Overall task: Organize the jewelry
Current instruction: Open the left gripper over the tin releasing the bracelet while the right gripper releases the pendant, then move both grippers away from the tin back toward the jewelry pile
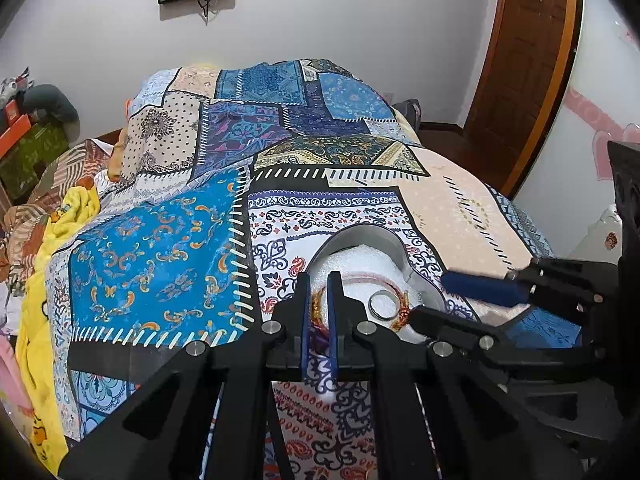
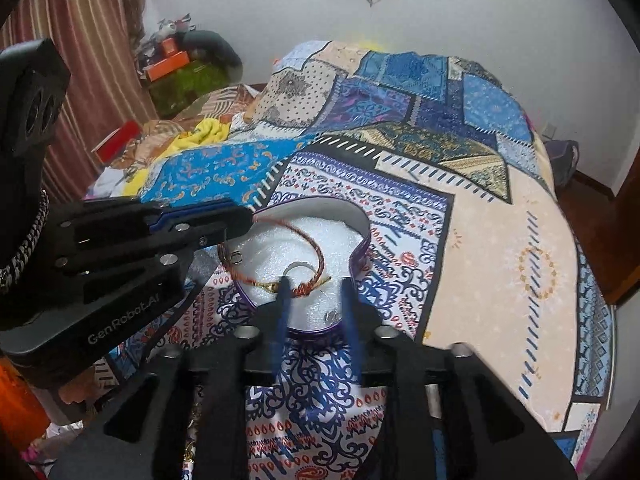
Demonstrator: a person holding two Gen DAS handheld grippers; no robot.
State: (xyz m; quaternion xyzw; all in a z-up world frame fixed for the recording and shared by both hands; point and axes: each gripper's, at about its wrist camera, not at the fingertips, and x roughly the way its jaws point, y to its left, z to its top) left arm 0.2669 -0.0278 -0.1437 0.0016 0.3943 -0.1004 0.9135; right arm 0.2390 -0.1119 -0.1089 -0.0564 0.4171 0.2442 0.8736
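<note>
A purple heart-shaped box with white foam lining sits on the patterned bedspread; it also shows in the left wrist view. Inside lie a red and gold cord bracelet and a silver ring, both also in the left wrist view: the bracelet, the ring. My left gripper is nearly shut at the box's near-left rim, with the bracelet's gold end behind the narrow gap. My right gripper is open over the box's near edge, holding nothing.
The patchwork bedspread covers the bed. A yellow blanket and clothes lie at the left. A wooden door stands at the right. Boxes and a curtain are at the far left.
</note>
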